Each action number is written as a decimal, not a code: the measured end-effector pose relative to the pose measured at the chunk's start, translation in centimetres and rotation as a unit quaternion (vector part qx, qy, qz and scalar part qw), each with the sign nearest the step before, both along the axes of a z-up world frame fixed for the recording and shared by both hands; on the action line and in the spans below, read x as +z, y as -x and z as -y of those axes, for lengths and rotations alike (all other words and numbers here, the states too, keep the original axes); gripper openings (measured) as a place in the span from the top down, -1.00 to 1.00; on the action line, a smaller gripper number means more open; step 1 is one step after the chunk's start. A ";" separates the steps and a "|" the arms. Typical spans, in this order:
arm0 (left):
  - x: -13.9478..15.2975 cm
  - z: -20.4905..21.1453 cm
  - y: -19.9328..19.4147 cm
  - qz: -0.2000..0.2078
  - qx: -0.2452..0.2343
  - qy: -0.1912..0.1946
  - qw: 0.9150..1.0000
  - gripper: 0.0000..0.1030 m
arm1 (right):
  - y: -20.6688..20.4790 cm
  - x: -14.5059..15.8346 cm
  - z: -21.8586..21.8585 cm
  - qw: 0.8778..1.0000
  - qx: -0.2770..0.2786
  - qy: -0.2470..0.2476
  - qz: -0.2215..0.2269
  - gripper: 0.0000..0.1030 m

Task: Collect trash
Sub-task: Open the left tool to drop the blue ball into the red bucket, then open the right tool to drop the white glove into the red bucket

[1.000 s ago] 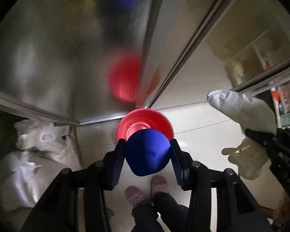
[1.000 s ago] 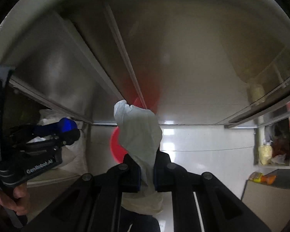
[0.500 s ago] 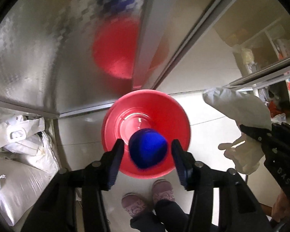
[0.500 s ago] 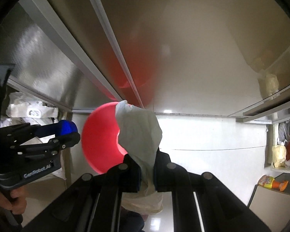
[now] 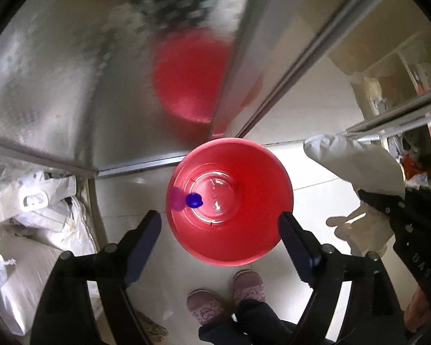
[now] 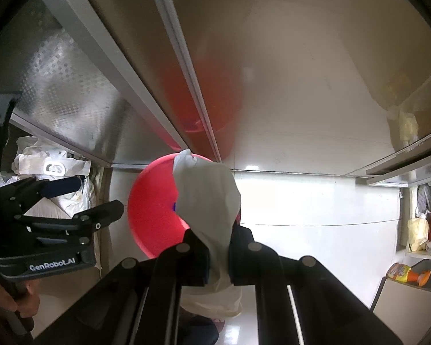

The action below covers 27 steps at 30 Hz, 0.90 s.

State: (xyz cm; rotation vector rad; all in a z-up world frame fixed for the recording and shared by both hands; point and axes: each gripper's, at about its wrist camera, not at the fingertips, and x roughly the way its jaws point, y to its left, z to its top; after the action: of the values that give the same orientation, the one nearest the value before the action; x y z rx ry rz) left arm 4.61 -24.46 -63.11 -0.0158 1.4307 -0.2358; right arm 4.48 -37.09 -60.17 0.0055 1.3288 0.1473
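A red bucket (image 5: 230,210) stands on the pale floor below me; it also shows in the right wrist view (image 6: 152,210). A small blue cap (image 5: 194,200) lies inside it near the left wall. My left gripper (image 5: 221,244) is open and empty above the bucket's near rim, and it shows in the right wrist view (image 6: 86,198). My right gripper (image 6: 218,247) is shut on a crumpled white wrapper (image 6: 207,201), held right of the bucket; the wrapper also shows in the left wrist view (image 5: 356,166).
Steel cabinet fronts (image 5: 71,86) rise behind the bucket. White sacks (image 5: 28,215) lie at the left. Shelves with packets (image 6: 419,230) and an orange-capped bottle (image 6: 405,273) stand at the right. The person's shoes (image 5: 224,296) are just below the bucket.
My left gripper opened and the blue cap fell from it into the red bucket. Both grippers came closer over the bucket. The right gripper kept its hold on the wrapper.
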 end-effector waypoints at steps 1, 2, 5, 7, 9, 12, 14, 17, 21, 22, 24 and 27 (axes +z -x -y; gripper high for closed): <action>-0.2 -0.3 0.0 -0.001 0.001 -0.001 1.000 -0.61 | -0.1 -0.1 0.0 1.000 0.002 0.000 -0.001 0.83; -0.3 -0.6 0.0 -0.001 0.001 -0.003 1.000 -0.63 | -0.1 -0.2 -0.2 1.000 0.004 0.001 -0.003 0.83; -0.3 -1.4 0.2 0.009 -0.002 -0.013 1.000 -0.74 | 0.0 -0.4 -0.8 1.000 0.012 0.002 -0.004 0.83; -0.5 -2.1 0.4 0.013 0.000 -0.021 1.000 -0.85 | 0.0 -0.8 -1.3 1.000 0.018 0.004 -0.005 0.83; -0.8 -2.8 0.5 0.017 0.005 -0.034 0.999 -0.99 | 0.0 -1.2 -1.9 1.000 0.023 0.004 -0.008 0.83; -1.5 -3.9 0.6 0.016 0.014 -0.043 0.999 -1.00 | -0.1 -1.7 -2.5 1.000 0.027 0.004 -0.011 0.83; -2.2 -4.6 0.6 0.009 0.021 -0.041 0.999 -1.00 | -0.2 -2.2 -3.1 0.999 0.031 0.008 -0.012 0.83; -2.9 -5.4 0.6 0.003 0.032 -0.038 0.999 -1.00 | -0.2 -2.9 -3.8 0.999 0.038 0.016 -0.011 0.83; -3.7 -6.0 0.7 -0.001 0.040 -0.032 0.999 -1.00 | -0.3 -4.0 -4.4 0.998 0.044 0.033 -0.014 0.77; -3.7 -6.1 0.7 -0.001 0.043 -0.031 0.999 -1.00 | -0.3 -4.2 -4.5 0.998 0.042 0.036 -0.016 0.63; -3.7 -6.2 0.7 0.002 0.043 -0.038 0.998 -1.00 | -0.2 -4.5 -4.6 0.998 0.040 0.040 -0.017 0.41; -3.1 -6.3 0.9 0.002 0.045 -0.037 0.998 -1.00 | 0.0 -4.3 -4.9 0.998 0.039 0.038 -0.016 -0.35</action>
State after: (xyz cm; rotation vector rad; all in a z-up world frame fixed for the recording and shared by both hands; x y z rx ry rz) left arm 3.70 -18.17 -66.21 -0.0189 1.4307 -0.1086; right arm 4.51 -32.19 -64.43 -0.1094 1.3674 0.1623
